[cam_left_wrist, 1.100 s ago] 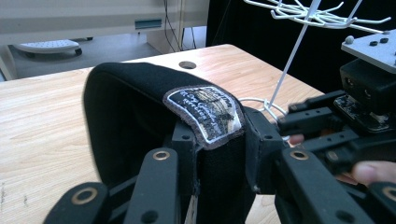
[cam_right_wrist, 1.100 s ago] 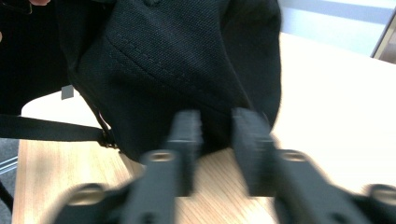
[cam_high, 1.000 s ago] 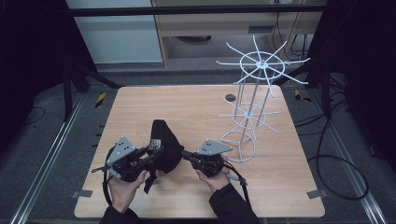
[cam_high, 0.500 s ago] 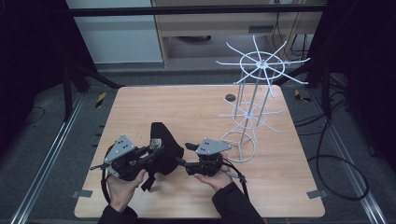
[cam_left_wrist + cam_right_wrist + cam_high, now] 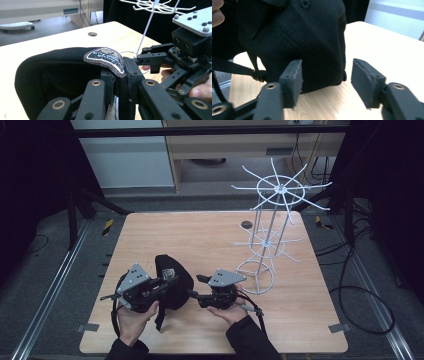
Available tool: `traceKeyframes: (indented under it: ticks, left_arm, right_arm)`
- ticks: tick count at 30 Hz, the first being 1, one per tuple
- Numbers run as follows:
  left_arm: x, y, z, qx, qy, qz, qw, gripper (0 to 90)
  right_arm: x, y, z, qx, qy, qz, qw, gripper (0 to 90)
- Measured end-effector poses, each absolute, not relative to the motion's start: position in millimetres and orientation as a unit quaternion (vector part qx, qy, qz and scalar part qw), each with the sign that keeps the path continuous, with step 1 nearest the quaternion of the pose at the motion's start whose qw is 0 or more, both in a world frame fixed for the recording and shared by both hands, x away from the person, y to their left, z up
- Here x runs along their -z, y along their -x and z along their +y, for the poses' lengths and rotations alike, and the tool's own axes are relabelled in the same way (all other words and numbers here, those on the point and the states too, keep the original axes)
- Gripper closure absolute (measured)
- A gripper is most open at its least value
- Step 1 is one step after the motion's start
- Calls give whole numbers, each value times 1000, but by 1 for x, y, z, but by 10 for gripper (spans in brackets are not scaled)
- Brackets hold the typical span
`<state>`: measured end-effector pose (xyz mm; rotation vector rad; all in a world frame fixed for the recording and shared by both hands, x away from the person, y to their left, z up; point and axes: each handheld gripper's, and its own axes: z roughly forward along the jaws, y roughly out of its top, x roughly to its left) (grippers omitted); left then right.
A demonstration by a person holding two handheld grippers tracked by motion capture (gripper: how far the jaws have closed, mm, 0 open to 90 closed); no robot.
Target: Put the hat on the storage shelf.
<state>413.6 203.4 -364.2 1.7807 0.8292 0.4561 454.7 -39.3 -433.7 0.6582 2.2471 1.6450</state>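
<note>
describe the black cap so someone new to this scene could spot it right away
On the wooden table, look at the near edge, left of the white wire rack. The black cap sits between the two hand-held grippers, clamped by the left hand-held gripper. It is the table's one soft fabric item, with a grey embroidered patch.

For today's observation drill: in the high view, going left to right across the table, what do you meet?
Left claw → black cap → right claw → white wire rack.
</note>
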Motion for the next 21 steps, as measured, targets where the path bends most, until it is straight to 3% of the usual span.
traceKeyframes:
  ticks: [6,15,19,20,21]
  left_arm:
    - [358,-416,195,-204,-741,347,538,799]
    - [344,-417,184,-212,-718,345,566,802]
    - [341,-415,180,-209,-717,337,574,802]
    - [342,-415,178,-206,-715,335,578,802]
    - [342,-415,178,-206,-715,335,578,802]
  right_arm:
    - [437,-452,-41,-568,-239,779,118,297]
    - [447,-453,-33,-566,-274,772,91,260]
    - [450,-455,-34,-575,-283,764,76,366]
    - [449,-454,-36,-591,-280,753,72,548]
    - [449,-454,-36,-591,-280,753,72,548]
